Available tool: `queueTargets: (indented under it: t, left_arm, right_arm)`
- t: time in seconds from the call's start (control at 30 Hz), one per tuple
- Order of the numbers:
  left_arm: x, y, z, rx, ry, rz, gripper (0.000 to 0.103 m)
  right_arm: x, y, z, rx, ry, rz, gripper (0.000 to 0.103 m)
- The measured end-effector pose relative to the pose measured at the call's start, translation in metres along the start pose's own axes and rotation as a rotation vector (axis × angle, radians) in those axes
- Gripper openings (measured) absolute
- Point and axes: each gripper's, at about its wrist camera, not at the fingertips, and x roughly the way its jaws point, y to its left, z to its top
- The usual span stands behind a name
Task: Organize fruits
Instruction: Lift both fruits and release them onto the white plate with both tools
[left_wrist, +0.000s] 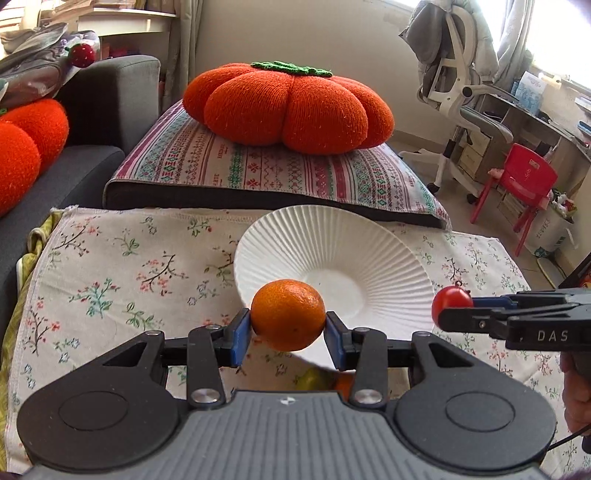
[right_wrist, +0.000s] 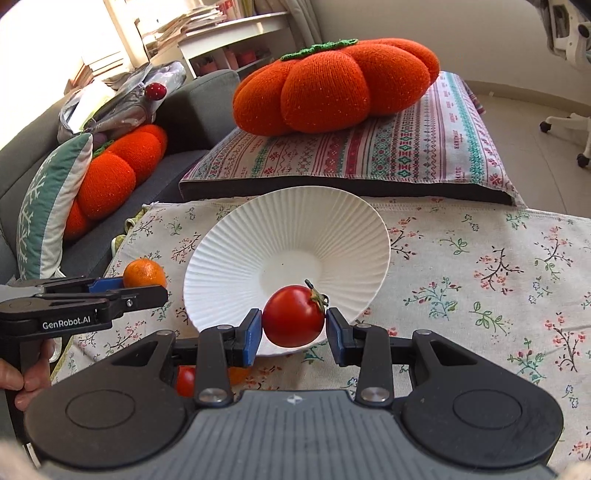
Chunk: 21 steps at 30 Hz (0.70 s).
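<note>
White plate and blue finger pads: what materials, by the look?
Plate: likely glazed ceramic, matte-satin; fine radial ribs, soft sheen. Moulded plastic or pressed paper not excluded. Finger pads: probably rubber or soft plastic; dull blue, no glare, pressed against the tomato.

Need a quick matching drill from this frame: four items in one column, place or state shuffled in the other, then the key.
Column 1
1. orange
2. tomato
3. white ribbed plate
4. knitted pumpkin cushion

Column 2
A. lies on the patterned pillow behind the table
B. clamped in the left gripper
C. holds no fruit, sits on the floral tablecloth
D. clamped in the right gripper

Pairs: 1-B, 2-D, 3-C, 4-A
</note>
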Motion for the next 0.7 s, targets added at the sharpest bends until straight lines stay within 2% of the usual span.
queueTargets:
  t: [0.17, 0.4, 0.7]
  left_arm:
    - [0.028, -0.009, 0.014, 0.029, 0.041, -0.016, 0.027]
    - [0.058, -0.008, 0.015, 0.039, 0.065, -0.001, 0.027]
    - [0.075, -0.013, 0.013, 0.078, 0.067, -0.004, 0.027]
  right_arm:
    - [0.012, -0.006, 0.009, -0.002, 0.012, 0.012, 0.034]
    - [0.030, -0.009, 0.015, -0.011, 0.022, 0.003, 0.034]
    - [0.045, -0.009, 0.014, -0.033, 0.031, -0.025, 0.034]
